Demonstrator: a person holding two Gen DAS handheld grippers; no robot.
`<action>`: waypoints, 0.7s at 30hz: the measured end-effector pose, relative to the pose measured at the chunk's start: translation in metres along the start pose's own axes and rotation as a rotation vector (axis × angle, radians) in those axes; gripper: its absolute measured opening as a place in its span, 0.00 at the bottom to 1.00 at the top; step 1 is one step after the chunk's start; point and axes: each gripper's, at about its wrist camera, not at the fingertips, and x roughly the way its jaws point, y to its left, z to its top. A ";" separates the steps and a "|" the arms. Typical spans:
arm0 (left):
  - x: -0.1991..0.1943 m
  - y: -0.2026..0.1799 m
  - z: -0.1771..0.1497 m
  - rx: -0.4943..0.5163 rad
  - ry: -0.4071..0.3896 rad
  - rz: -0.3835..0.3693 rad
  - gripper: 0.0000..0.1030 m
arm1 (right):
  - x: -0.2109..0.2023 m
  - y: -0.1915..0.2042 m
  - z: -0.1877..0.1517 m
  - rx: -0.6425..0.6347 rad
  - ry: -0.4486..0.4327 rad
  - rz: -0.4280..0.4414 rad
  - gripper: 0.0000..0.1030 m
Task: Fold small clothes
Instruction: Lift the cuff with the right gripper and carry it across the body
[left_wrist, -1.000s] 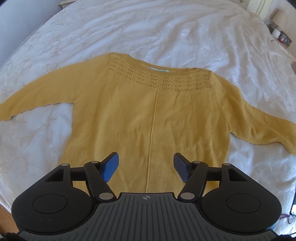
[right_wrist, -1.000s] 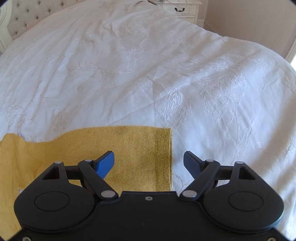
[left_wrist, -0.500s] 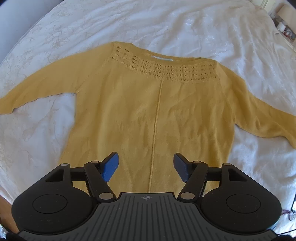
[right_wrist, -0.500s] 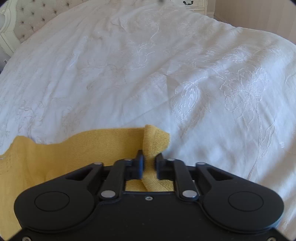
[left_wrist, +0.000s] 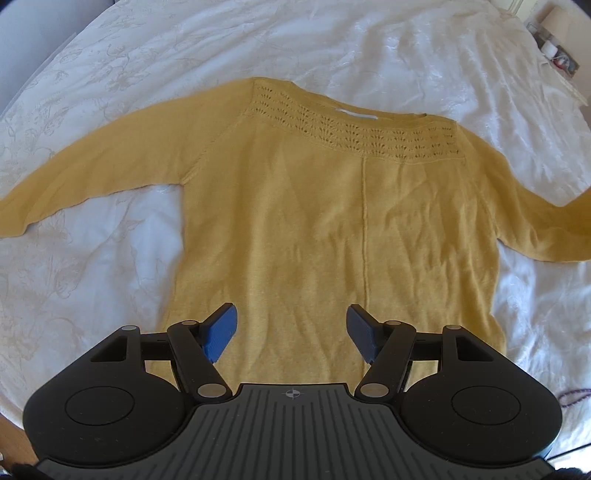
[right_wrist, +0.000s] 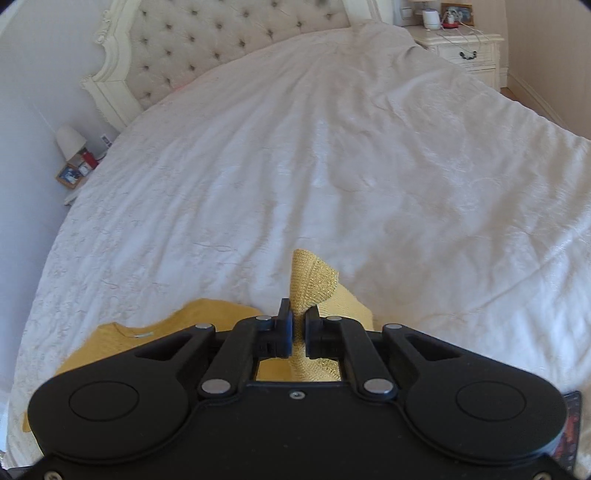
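Note:
A yellow knit sweater (left_wrist: 332, 221) lies flat, front up, on the white bedspread (left_wrist: 332, 44), neckline away from me and both sleeves spread out. My left gripper (left_wrist: 291, 328) is open and empty, hovering above the sweater's lower hem. The right sleeve (left_wrist: 546, 225) rises off the bed at the right edge of the left wrist view. My right gripper (right_wrist: 299, 325) is shut on that sleeve's cuff (right_wrist: 314, 277), which sticks up between the fingers, lifted above the bed. The sweater's neckline (right_wrist: 140, 334) shows at lower left of the right wrist view.
A tufted cream headboard (right_wrist: 221, 44) stands at the bed's far end. A nightstand (right_wrist: 465, 48) with small items is at the far right, and a low table with a lamp (right_wrist: 70, 140) at the left. The bedspread (right_wrist: 369, 166) stretches wide ahead.
My right gripper closed on the sleeve cuff and lifted it off the bed, tilting its view up toward the headboard. My left gripper stayed open and drifted a little left over the hem.

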 end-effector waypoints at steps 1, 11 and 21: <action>0.001 0.008 -0.001 0.000 0.002 0.003 0.62 | 0.003 0.017 0.000 -0.007 -0.002 0.030 0.11; 0.009 0.090 -0.003 -0.033 0.010 0.068 0.62 | 0.083 0.207 -0.037 -0.124 0.115 0.343 0.11; 0.017 0.134 0.001 -0.073 0.018 0.093 0.62 | 0.160 0.315 -0.134 -0.318 0.296 0.386 0.15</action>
